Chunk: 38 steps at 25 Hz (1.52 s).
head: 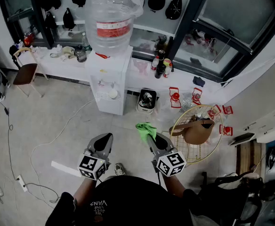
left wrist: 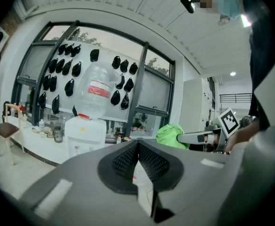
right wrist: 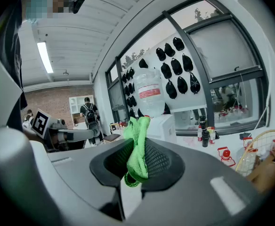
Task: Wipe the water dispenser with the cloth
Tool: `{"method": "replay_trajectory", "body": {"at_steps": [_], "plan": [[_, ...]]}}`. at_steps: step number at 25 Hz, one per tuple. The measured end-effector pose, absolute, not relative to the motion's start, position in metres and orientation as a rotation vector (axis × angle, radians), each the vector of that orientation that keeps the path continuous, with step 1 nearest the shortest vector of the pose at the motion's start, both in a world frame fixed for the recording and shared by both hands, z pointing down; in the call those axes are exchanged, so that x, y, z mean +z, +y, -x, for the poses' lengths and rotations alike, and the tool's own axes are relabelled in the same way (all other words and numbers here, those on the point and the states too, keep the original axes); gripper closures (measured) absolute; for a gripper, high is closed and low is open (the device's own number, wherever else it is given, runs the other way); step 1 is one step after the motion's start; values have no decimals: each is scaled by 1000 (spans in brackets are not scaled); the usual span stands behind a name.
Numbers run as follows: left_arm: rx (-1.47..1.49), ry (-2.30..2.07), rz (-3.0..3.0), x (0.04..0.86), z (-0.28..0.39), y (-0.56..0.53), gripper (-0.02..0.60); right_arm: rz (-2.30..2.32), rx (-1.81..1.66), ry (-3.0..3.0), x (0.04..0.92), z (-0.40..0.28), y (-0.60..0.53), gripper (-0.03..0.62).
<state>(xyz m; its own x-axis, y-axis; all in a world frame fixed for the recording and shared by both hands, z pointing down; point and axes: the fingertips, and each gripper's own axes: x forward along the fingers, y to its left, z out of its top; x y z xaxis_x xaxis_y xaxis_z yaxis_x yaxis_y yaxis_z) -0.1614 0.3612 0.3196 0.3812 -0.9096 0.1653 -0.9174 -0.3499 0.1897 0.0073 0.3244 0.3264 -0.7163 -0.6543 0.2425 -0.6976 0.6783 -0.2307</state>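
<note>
A white water dispenser (head: 109, 81) with a clear bottle (head: 111, 18) on top stands against the far wall, well ahead of both grippers. It also shows in the left gripper view as the dispenser (left wrist: 84, 134) and in the right gripper view as the dispenser (right wrist: 168, 126). My right gripper (head: 150, 135) is shut on a green cloth (head: 146, 129), which hangs bunched between its jaws as the cloth (right wrist: 136, 147). My left gripper (head: 105, 141) is shut with nothing in it, beside the right one; its jaws (left wrist: 138, 152) meet.
A wooden chair (head: 25, 69) stands at the left. A white sill (head: 57, 62) carries bottles and clutter. A round wire basket (head: 196, 138) with a brown bag sits at the right, red items (head: 175, 97) near it. Cables and a power strip (head: 20, 182) lie on the floor.
</note>
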Motion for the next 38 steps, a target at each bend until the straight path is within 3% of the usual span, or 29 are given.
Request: {"method": "replay_trajectory", "body": {"at_steps": [10, 38], "plan": [[44, -1580, -2383, 330, 178, 316, 580, -1107, 590, -2778, 331, 8, 279, 523], [110, -1863, -2157, 337, 125, 88, 580, -690, 626, -2915, 359, -5, 5, 523]]}}
